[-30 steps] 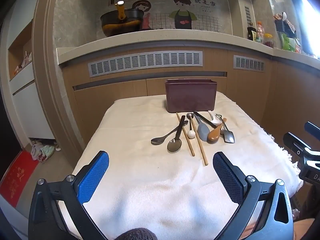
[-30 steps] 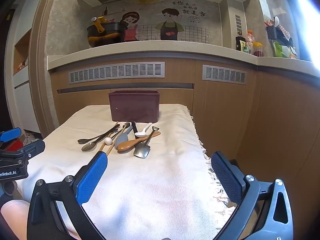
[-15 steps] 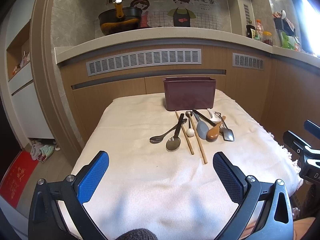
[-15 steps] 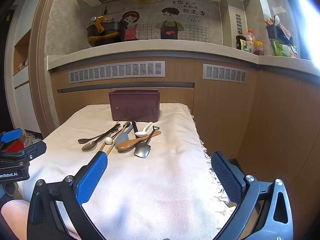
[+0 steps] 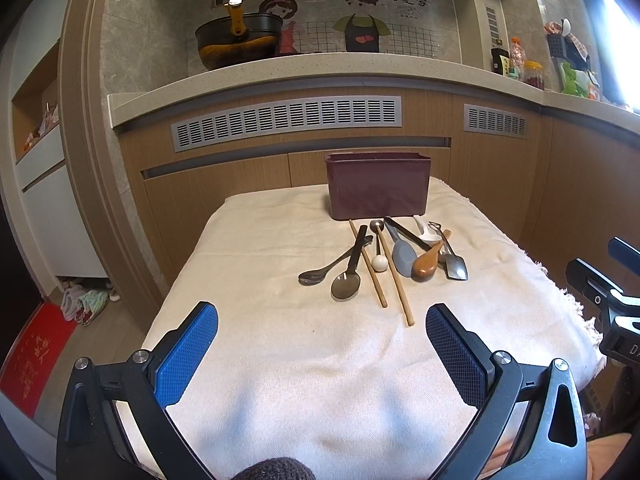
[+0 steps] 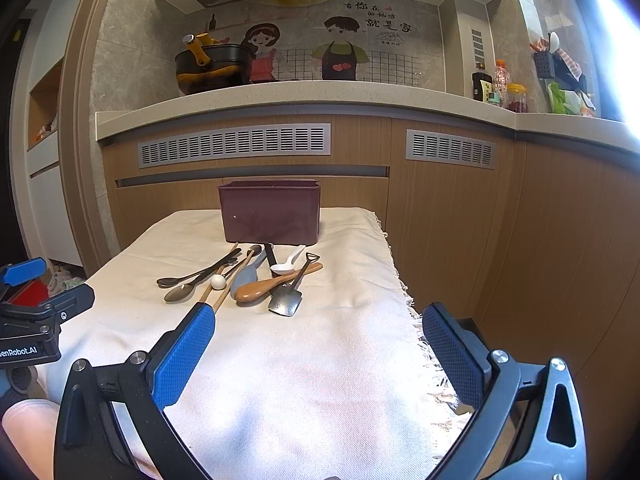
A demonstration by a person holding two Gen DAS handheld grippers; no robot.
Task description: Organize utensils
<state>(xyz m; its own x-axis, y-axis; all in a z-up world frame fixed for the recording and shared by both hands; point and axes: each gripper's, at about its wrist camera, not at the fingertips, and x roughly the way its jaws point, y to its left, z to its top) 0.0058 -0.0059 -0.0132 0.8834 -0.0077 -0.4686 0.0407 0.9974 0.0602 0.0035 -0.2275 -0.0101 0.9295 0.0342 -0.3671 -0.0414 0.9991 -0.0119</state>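
Your left tongs [image 5: 322, 344] and right tongs [image 6: 318, 344] both gape wide, holding nothing, hanging short of the work, likely to keep every utensil [image 5: 394, 258] in sight. The heap lies ahead of both, the bin [image 6: 271, 211] just beyond; its inside is hidden.

Left claw [image 5: 322, 350], right claw [image 6: 318, 350] — both agape
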